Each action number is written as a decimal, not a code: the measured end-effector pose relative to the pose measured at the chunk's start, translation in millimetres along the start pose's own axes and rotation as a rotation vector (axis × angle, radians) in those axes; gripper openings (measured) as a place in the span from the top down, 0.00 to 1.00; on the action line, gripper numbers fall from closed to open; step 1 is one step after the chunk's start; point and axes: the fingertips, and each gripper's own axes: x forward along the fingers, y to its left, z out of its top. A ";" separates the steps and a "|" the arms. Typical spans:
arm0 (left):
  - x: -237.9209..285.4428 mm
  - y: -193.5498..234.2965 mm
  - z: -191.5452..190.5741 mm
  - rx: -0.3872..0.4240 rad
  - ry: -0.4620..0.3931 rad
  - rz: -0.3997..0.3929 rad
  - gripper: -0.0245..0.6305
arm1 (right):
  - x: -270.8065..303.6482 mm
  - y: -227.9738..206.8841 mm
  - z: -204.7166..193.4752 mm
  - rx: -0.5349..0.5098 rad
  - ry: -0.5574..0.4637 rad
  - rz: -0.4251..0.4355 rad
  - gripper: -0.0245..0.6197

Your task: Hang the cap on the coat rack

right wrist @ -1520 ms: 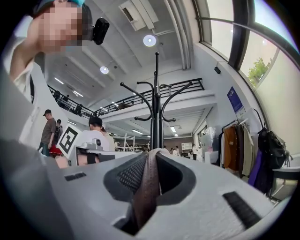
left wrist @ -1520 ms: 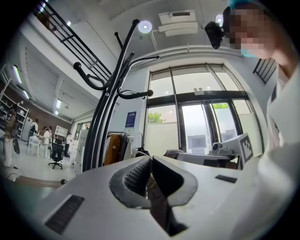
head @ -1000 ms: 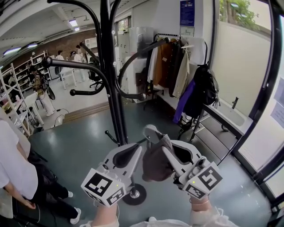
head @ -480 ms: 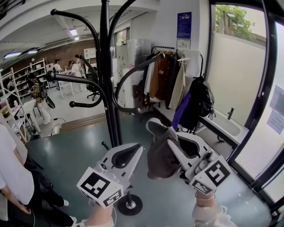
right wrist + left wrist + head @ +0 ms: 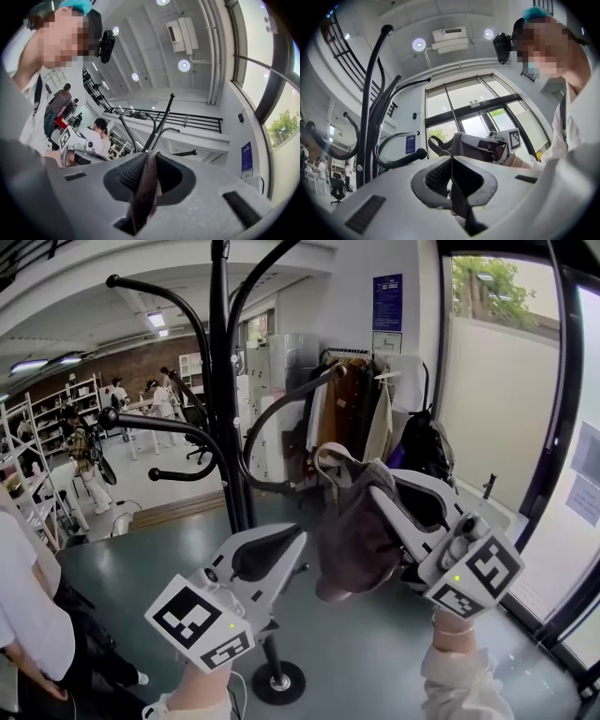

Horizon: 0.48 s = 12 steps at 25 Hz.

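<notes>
Brown cap held up beside the coat rack, not on a hook yet

Head view: the right hand-held gripper [image 5: 380, 488] is clamped on the brown cap [image 5: 352, 535], which hangs off its jaws in mid-air over the floor [image 5: 141, 559], just right of the black coat rack [image 5: 221, 381] pole and close to one of its lower curved arms. The left hand-held gripper [image 5: 291, 540] sits lower, jaws pinched together with nothing in them. Left gripper view: its jaws meet, no gap, and past them the cap's strap loop [image 5: 436, 145] shows near the knob end of a rack hook [image 5: 422, 153]. Right gripper view: a fold of brown fabric [image 5: 145, 187] is squeezed between the jaws, with the rack's top beyond.
</notes>
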 end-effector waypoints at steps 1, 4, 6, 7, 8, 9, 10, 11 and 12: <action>0.3 2.4 4.7 0.007 -0.004 0.004 0.94 | 2.6 -2.7 4.4 -0.001 -0.007 0.004 0.89; 0.4 9.3 24.3 0.028 -0.025 0.022 0.94 | 8.0 -11.9 20.6 0.011 -0.036 0.000 0.89; 2.1 13.4 37.4 0.052 -0.038 0.031 0.94 | 11.6 -14.8 31.8 0.013 -0.060 0.004 0.89; 4.1 15.9 42.2 0.064 -0.043 0.034 0.94 | 14.0 -15.5 36.1 0.007 -0.070 0.007 0.89; 6.4 18.8 45.9 0.073 -0.047 0.037 0.94 | 16.8 -16.3 39.0 -0.001 -0.078 0.008 0.89; 8.5 21.8 48.7 0.078 -0.053 0.040 0.94 | 19.9 -16.9 40.7 -0.008 -0.084 0.009 0.89; 10.2 24.5 51.2 0.080 -0.060 0.043 0.94 | 23.1 -17.1 41.5 -0.013 -0.088 0.009 0.89; 11.3 27.0 53.9 0.083 -0.068 0.046 0.94 | 26.5 -17.2 42.3 -0.017 -0.092 0.010 0.89; 12.5 29.6 57.2 0.087 -0.076 0.050 0.94 | 30.4 -17.2 43.5 -0.022 -0.095 0.011 0.89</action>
